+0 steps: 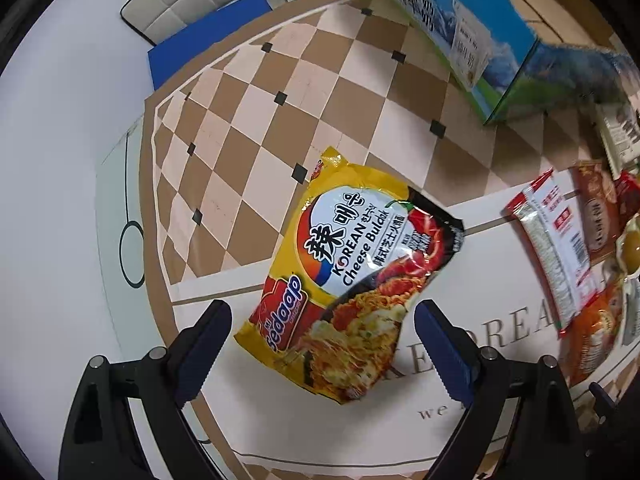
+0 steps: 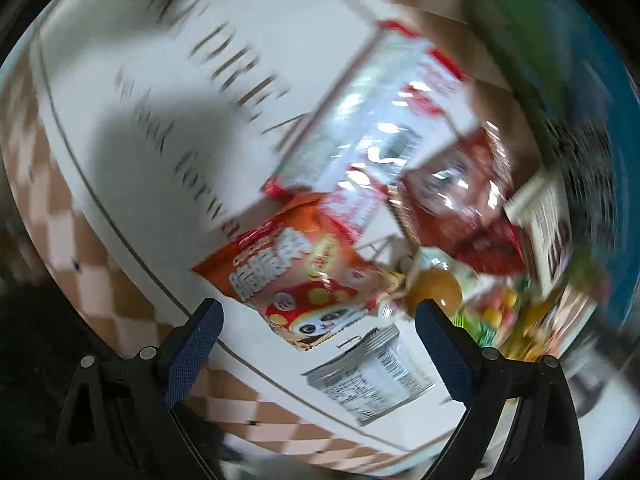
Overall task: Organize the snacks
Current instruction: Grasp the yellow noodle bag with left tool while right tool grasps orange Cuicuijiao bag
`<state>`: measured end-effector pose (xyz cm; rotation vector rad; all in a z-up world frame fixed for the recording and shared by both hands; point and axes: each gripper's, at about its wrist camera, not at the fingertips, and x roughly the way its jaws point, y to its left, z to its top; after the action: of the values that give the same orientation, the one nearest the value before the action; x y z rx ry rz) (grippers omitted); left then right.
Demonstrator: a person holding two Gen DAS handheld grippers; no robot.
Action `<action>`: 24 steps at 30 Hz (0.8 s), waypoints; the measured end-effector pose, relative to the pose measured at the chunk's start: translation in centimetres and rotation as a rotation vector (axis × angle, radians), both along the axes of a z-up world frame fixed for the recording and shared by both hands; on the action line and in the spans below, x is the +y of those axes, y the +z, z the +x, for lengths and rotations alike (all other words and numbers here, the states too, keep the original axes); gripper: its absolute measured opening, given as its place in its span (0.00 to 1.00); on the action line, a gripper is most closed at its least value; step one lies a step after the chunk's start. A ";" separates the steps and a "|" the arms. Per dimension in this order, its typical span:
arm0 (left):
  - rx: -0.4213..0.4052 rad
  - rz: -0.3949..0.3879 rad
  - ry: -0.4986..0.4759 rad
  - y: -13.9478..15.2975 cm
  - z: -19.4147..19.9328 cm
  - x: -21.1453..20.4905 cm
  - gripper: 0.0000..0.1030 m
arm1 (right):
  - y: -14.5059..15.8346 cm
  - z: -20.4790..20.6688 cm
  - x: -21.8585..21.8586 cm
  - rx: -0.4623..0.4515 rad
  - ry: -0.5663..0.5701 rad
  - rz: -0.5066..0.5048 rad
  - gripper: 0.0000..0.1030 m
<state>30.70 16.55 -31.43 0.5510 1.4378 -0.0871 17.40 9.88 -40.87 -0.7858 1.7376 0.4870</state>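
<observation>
**Left wrist view: yellow noodle packet lies loose between parted fingers**

Left wrist view shows the yellow noodle packet [image 1: 352, 280] flat on the cloth in the lower centre of the frame, tilted, its top end toward the checkered area. Its print reads "Sedaap", "KOREAN" and "Cheese Buldak", with Korean and Chinese characters beside them. The left hand-held gripper [image 1: 322, 344] stands over its lower end with the blue pads wide apart, neither pad pressing on the wrapper.

The cloth [image 1: 500, 232] is white in the middle with a brown and cream checkered border; its grey lettering is partly covered, with only "REA" and "we" clear. It lies on a white counter [image 1: 60, 200]. At the right edge a heap of snacks [image 1: 592, 264] is cut off by the frame: a red and white packet with a barcode lies on top, its writing too small to read. In the upper right stands a blue and green carton [image 1: 480, 40], its top out of frame and its print blurred.

The right wrist view is heavily smeared by motion. The right hand-held gripper [image 2: 318, 328] has its fingers well apart with nothing between them. Just beyond them, in the lower centre, lies an orange snack bag [image 2: 304, 280] with a cartoon face and large Chinese characters that are hard to make out. Above it a red and white packet [image 2: 380, 120] and, at the right, other wrappers overlap; their labels cannot be read.
</observation>
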 end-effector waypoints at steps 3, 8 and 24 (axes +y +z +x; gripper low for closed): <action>0.016 0.003 0.014 -0.2 0.6 0.7 0.91 | -1.5 -1.0 0.7 0.010 0.105 -0.049 0.96; 0.048 -0.018 0.032 -0.2 0.8 0.6 0.91 | -2.5 -1.2 -0.2 0.037 0.052 -0.075 0.70; 0.267 -0.080 -0.149 -4.2 4.5 1.5 0.99 | -0.9 10.4 -7.8 0.260 -0.638 0.111 0.66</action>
<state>35.21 18.05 -35.65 0.5964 1.6422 -0.3465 27.77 2.08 -41.77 -0.0635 2.0573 0.2473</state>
